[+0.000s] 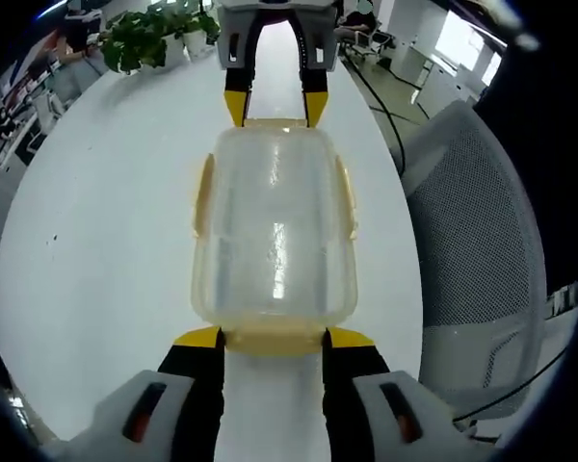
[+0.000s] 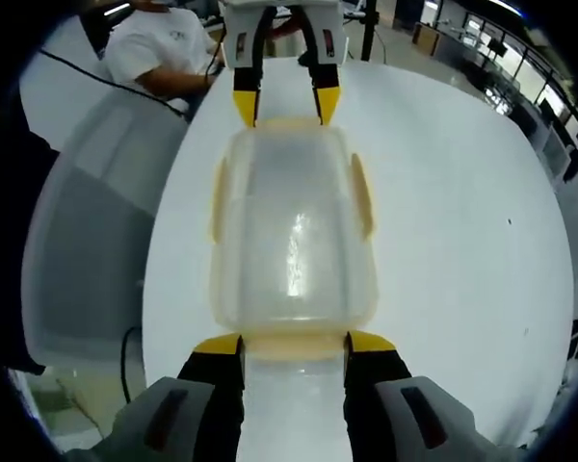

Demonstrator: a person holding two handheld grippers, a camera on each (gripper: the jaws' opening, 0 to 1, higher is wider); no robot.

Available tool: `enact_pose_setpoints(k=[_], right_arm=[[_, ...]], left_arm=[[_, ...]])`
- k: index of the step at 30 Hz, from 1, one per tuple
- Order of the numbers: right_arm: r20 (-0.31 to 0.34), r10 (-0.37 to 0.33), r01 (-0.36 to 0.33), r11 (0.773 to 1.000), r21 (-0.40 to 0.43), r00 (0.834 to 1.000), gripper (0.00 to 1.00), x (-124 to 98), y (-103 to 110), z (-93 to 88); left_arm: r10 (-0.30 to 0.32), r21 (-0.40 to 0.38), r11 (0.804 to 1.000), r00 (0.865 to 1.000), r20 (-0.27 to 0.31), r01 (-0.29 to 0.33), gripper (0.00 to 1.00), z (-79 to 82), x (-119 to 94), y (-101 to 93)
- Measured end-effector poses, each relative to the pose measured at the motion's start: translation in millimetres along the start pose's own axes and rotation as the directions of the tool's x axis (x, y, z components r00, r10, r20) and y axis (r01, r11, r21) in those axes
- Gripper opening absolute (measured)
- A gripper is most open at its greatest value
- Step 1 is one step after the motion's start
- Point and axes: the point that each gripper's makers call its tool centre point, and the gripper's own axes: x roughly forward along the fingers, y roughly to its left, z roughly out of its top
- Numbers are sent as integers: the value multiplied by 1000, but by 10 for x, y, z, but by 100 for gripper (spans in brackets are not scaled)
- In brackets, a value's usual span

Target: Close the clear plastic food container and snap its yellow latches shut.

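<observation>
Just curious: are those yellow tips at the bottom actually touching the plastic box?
Touching. In the left gripper view, the left hand-held gripper's yellow tips sit against the near end latch of the box, with no gap showing.

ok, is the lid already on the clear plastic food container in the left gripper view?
Yes, the clear plastic food container on the white round table has its lid seated on top, with yellow latches along its sides.

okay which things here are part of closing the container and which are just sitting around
Part of the job:
clear container
yellow latches
left gripper
right gripper

Just around:
white table
potted plant
mesh chair
seated person
</observation>
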Motion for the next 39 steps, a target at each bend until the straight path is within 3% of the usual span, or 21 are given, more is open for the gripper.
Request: enact_pose_setpoints(k=[24, 39], right_arm=[[-1, -1, 1, 1000, 14, 1000, 39, -104, -4, -435], [6, -15, 15, 1000, 4, 1000, 39, -87, 20, -564]], left_arm=[[-11, 14, 1000, 1000, -18, 11, 39, 396, 188, 18], [-21, 1, 1000, 1000, -23, 21, 39, 497, 268, -9]])
